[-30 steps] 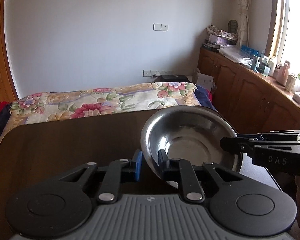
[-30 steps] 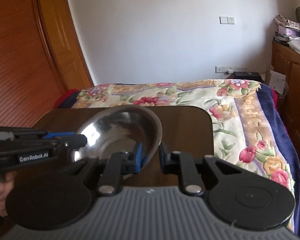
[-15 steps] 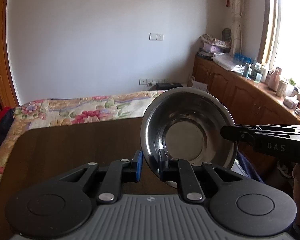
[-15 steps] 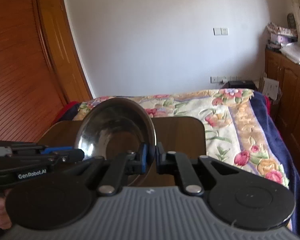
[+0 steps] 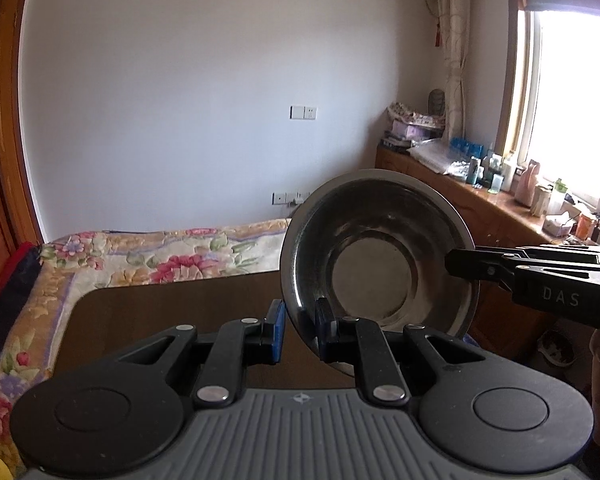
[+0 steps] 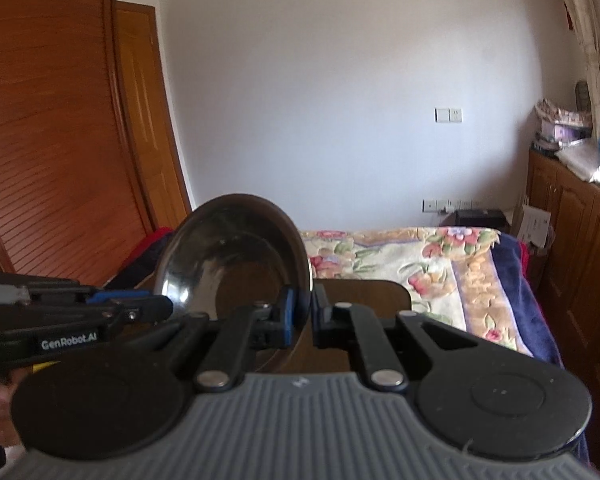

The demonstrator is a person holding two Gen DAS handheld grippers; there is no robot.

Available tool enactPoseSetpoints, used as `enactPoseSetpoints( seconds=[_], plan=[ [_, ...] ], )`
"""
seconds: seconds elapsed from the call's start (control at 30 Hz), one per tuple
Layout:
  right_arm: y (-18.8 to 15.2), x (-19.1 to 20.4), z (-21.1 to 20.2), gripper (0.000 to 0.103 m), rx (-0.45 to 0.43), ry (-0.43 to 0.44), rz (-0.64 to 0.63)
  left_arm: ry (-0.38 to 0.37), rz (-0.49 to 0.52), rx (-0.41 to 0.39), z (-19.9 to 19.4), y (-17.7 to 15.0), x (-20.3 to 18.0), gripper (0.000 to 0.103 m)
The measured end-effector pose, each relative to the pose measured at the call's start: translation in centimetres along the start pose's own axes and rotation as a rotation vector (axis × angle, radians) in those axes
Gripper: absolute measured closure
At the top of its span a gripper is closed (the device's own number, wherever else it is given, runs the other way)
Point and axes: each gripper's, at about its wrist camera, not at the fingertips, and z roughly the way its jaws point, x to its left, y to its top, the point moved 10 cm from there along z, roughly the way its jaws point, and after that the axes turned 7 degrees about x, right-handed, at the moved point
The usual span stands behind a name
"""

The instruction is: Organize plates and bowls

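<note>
A steel bowl (image 5: 376, 256) is held in the air above the dark wooden table (image 5: 172, 308), tilted almost on edge with its inside facing me. My left gripper (image 5: 299, 330) has its fingers on either side of the bowl's near left rim, with a gap at the blue pad. My right gripper (image 6: 302, 318) is shut on the bowl's opposite rim (image 6: 236, 256). The right gripper also shows in the left wrist view (image 5: 460, 268), reaching in from the right onto the rim. The left gripper shows in the right wrist view (image 6: 156, 308) at the bowl's left rim.
A bed with a floral cover (image 5: 160, 256) lies behind the table. Wooden cabinets (image 5: 500, 216) with bottles and clutter stand along the right wall under a window. A wooden wardrobe (image 6: 60, 140) stands on the left.
The bowl has been lifted off the table and tipped up from a shallow tilt to nearly on edge. Both grippers rose with it, and the views now look higher into the room.
</note>
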Motion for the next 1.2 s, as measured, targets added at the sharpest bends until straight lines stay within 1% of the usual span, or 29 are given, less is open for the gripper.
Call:
enactPoseSetpoints(
  seconds=[0.27, 0.47, 0.67, 0.87, 1.03, 1.2],
  plan=[
    [0.8, 1.2, -3.1, 0.092, -0.048, -0.012, -0.024, -0.004, 0.02, -0.051, -5.0, 0.5, -0.7, 0.057],
    [1.6, 1.9, -5.9, 0.092, -0.1, -0.012, -0.033, 0.01, 0.055, -0.098, -9.0, 1.2, -1.6, 0.057],
    [1.7, 2.1, -8.2, 0.092, -0.141, -0.009, -0.038, 0.01, 0.071, -0.124, -11.5, 0.6, -2.5, 0.057],
    [0.9, 2.2, -9.5, 0.092, -0.156, -0.011, -0.051, -0.002, 0.083, -0.128, -13.1, -1.3, -3.4, 0.057],
    [-0.8, 2.1, -10.4, 0.092, -0.153, -0.006, -0.05, -0.019, 0.087, -0.125, -13.9, -4.0, -4.0, 0.057],
    [-3.0, 2.2, -10.3, 0.092, -0.127, 0.008, -0.046, -0.042, 0.052, -0.094, -14.0, -7.2, -3.6, 0.057]
  ],
)
